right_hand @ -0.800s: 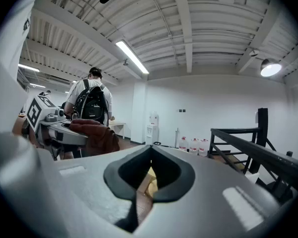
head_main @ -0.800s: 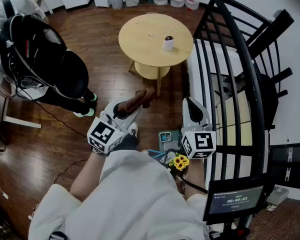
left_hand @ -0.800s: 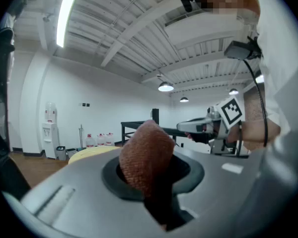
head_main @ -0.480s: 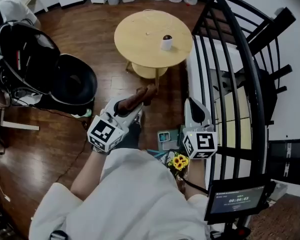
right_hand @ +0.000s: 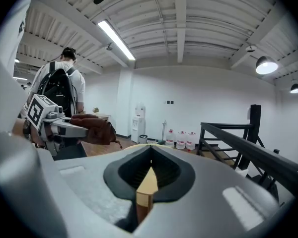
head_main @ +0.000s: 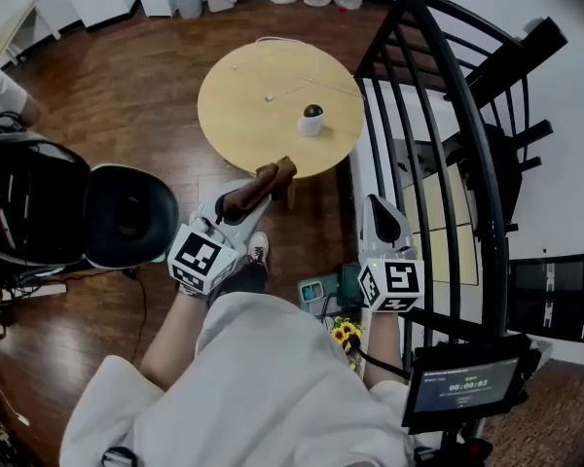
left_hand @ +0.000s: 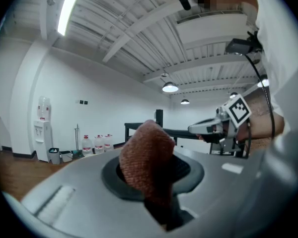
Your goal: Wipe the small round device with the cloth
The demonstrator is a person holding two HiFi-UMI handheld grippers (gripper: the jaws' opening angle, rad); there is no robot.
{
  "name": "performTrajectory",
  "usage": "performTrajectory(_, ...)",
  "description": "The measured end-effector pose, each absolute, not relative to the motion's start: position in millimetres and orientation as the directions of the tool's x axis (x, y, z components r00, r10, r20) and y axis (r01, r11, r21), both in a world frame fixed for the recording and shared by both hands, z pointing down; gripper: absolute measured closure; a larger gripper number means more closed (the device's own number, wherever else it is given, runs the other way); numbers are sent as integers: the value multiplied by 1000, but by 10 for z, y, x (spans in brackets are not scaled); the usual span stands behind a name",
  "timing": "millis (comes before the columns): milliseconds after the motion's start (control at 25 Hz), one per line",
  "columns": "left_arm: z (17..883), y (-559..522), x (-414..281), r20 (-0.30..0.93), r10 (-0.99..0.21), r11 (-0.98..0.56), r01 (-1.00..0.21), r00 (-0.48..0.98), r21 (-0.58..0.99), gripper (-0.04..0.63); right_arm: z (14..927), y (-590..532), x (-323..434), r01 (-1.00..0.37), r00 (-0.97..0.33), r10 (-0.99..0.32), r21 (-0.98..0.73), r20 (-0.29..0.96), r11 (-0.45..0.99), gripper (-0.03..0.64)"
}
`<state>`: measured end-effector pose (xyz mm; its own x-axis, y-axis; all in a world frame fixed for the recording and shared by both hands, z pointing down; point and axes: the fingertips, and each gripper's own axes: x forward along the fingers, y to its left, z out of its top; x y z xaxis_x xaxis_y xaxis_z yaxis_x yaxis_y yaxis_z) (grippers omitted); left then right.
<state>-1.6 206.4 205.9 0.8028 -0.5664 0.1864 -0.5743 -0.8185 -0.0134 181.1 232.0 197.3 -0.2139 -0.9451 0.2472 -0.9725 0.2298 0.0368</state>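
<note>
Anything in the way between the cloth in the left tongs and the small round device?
Nothing visible. The cloth in the left tongs is at the round table's near edge; only bare tabletop lies between it and the device.

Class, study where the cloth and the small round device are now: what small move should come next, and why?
Probably carry the left gripper forward over the round table toward the device: it already grips the cloth, but the cloth is only at the table's near edge, apart from the device.
</note>
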Motion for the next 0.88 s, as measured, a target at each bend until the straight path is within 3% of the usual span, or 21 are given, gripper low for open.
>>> performTrajectory(440, 1960, 1119, -121, 219, -522, -842, -540, 824, 23, 499, 1932, 1390, 1573, -973, -218, -927, 5, 306, 231, 615)
performTrajectory(880, 1971, 538, 70, 236, -508, -853, -522, 829, -1, 499, 2033, 836, 1804, -976, -210, -928, -13, 309, 217, 615)
